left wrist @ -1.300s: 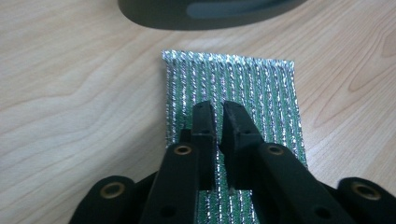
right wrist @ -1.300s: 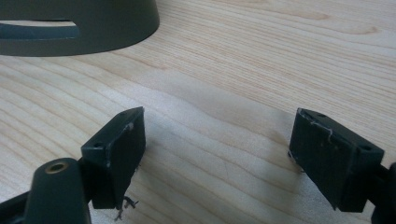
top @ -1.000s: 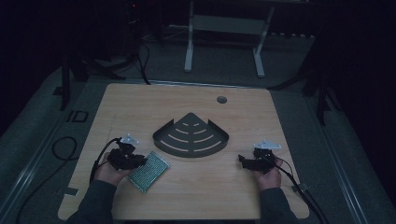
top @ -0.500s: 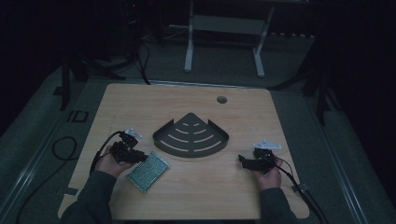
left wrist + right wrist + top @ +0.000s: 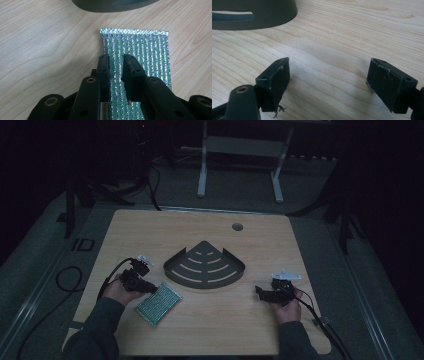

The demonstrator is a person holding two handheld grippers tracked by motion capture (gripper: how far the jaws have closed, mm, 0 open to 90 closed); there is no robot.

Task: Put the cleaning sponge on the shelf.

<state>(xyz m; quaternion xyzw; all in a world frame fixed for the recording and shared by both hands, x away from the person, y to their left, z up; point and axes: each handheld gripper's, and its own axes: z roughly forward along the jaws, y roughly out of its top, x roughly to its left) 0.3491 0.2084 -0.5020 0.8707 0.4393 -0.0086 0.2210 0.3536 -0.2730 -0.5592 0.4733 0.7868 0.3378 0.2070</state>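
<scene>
In the high view, a wooden counter (image 5: 200, 325) is being seen from above. A dark fan-shaped tray (image 5: 204, 267) is lying at its middle. A green sponge (image 5: 158, 303) with silver stripes is lying flat in front of the tray, toward the left. The left gripper (image 5: 150, 287) is being held by the left hand (image 5: 122, 290) at the near corner of the sponge. The right gripper (image 5: 259, 291) is being held by the right hand (image 5: 285, 305) well apart from the tray, on the right side.

In the left gripper view, the jaws are being held almost closed, with only a narrow gap, just above the sponge (image 5: 147, 52). Whether anything is being pinched cannot be told. The rim of the tray (image 5: 115, 5) is showing beyond the far edge of the sponge.

In the right gripper view, the jaws are standing wide apart and are holding nothing, low over the bare counter (image 5: 342, 37). The wall of the tray (image 5: 262, 15) is showing at the top left.
</scene>
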